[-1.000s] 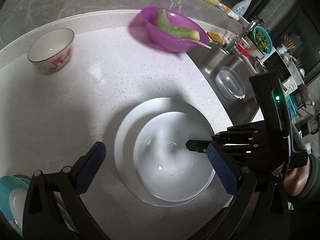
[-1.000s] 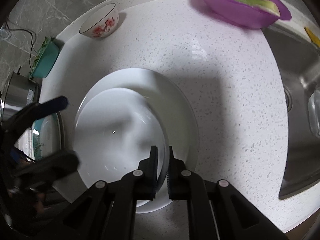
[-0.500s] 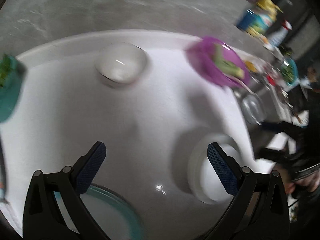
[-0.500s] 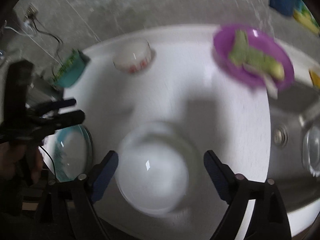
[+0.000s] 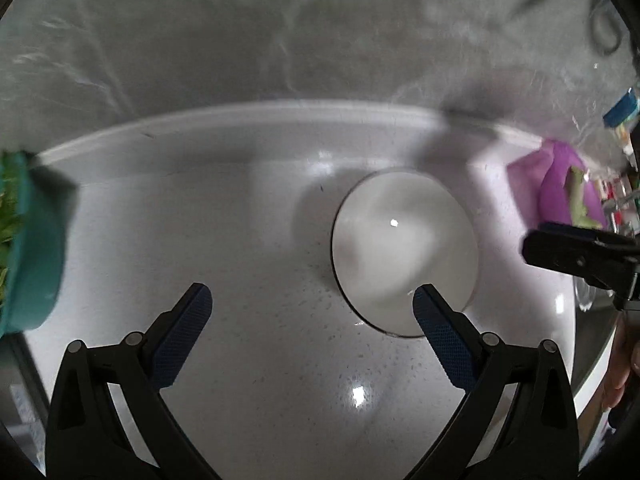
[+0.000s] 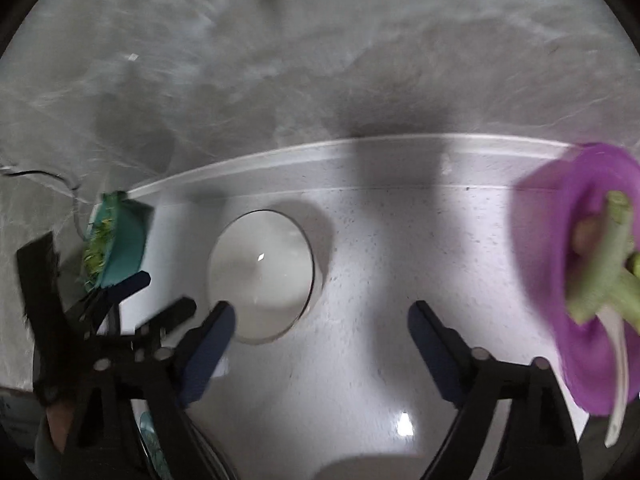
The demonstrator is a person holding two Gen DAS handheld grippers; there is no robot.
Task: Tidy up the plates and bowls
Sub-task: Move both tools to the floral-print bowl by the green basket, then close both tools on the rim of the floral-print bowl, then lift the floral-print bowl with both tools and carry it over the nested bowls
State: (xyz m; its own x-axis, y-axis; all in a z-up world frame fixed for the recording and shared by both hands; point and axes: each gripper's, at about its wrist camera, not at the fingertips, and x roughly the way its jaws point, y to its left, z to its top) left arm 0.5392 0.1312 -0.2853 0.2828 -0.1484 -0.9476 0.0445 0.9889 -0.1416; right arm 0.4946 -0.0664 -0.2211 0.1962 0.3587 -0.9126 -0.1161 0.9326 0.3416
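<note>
A small white bowl (image 5: 404, 252) stands on the white speckled counter (image 5: 260, 360); it also shows in the right wrist view (image 6: 262, 274). My left gripper (image 5: 308, 308) is open and empty, with the bowl just ahead of its right finger. My right gripper (image 6: 320, 320) is open and empty, with the bowl just ahead of its left finger. The right gripper shows at the right edge of the left wrist view (image 5: 580, 256). The left gripper shows at the lower left of the right wrist view (image 6: 120, 320).
A purple bowl with green vegetable pieces (image 6: 592, 276) stands at the right, also in the left wrist view (image 5: 568, 196). A teal container of greens (image 5: 28, 240) stands at the left, also in the right wrist view (image 6: 116, 240). A grey marble wall (image 6: 320, 60) rises behind the counter.
My right gripper has let go of the white plate and opened. Both grippers have moved away from the stacked plates toward the small bowl at the back of the counter.
</note>
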